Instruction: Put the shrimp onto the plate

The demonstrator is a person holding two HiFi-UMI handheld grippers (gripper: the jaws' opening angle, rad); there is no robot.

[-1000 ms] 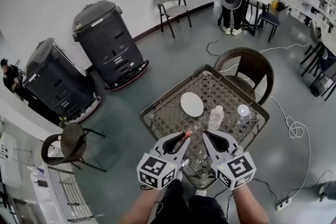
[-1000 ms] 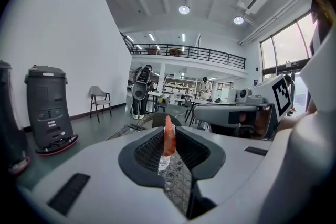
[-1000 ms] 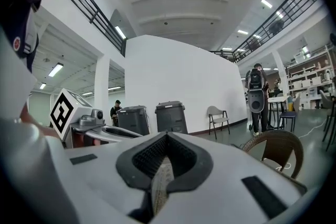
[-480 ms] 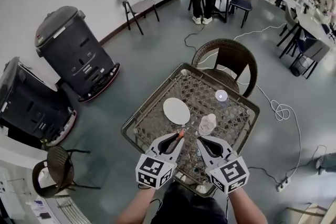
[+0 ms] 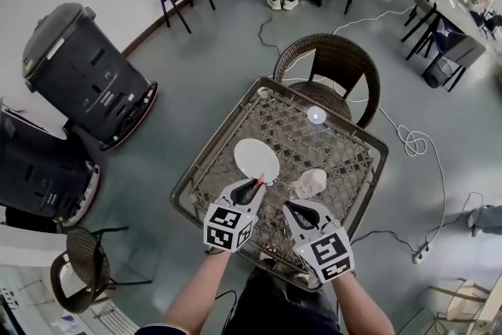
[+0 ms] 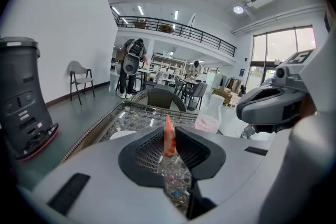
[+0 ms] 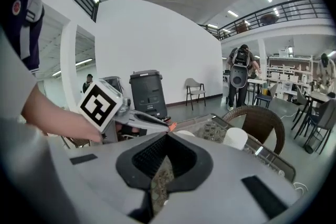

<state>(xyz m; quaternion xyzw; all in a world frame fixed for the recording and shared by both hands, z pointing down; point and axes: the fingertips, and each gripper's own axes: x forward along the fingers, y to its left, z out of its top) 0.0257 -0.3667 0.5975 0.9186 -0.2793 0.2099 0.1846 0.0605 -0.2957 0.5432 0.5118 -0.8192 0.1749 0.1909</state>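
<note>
An orange shrimp is pinched upright between the jaws of my left gripper, which is shut on it. It hangs just over the near edge of the white plate on the wicker table. In the left gripper view the shrimp stands between the jaws, with the plate low and to the left beyond them. My right gripper hovers beside it to the right, jaws together and holding nothing. From the right gripper view, the left gripper shows with the shrimp's tip next to the plate.
A clear plastic bottle stands right of the plate, close to my right gripper. A small white cup sits at the table's far side. A wicker chair stands behind the table, and black wheeled machines are at the left.
My left gripper has carried the shrimp forward to the plate's near edge. The right gripper has stayed beside it. The head view has swung, so the table sits more central.
</note>
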